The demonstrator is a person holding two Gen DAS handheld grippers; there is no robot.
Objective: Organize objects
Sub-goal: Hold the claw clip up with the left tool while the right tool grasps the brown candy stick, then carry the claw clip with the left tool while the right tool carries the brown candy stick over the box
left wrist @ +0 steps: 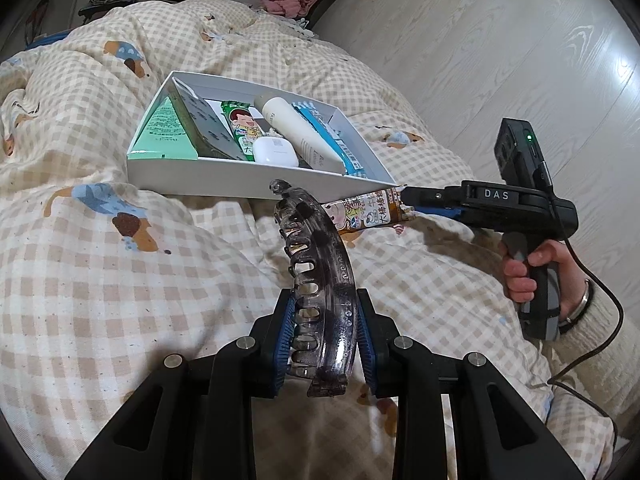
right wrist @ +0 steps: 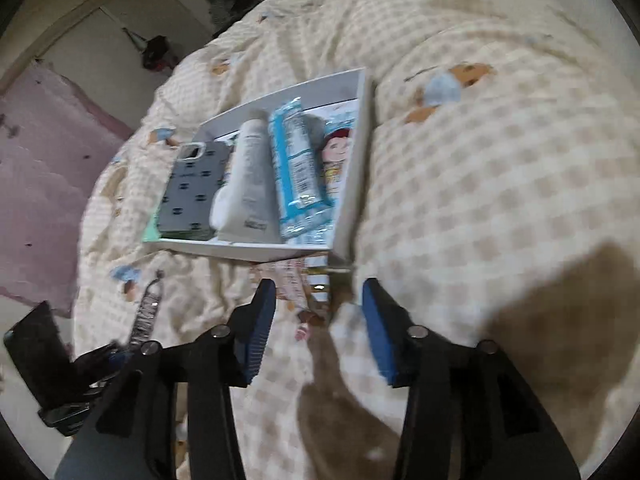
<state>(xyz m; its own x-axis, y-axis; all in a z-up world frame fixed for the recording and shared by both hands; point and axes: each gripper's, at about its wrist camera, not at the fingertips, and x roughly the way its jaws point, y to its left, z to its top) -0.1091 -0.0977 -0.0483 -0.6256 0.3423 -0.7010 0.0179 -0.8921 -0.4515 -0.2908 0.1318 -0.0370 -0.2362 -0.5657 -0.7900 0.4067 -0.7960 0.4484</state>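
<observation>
My left gripper is shut on a smoky see-through hair claw clip, which stands up between its blue pads. The same clip shows at the lower left of the blurred right wrist view. A brown snack packet lies on the quilt against the front corner of the white box. My right gripper has its tips at the packet's end. In its own view the right gripper stands open, with the packet between the tips and no pad pressing on it.
The white box holds a phone case, a white tube, a blue packet, a green pack, and an earbud case. A checked quilt covers the bed. Wood floor lies to the right. A hand grips the right handle.
</observation>
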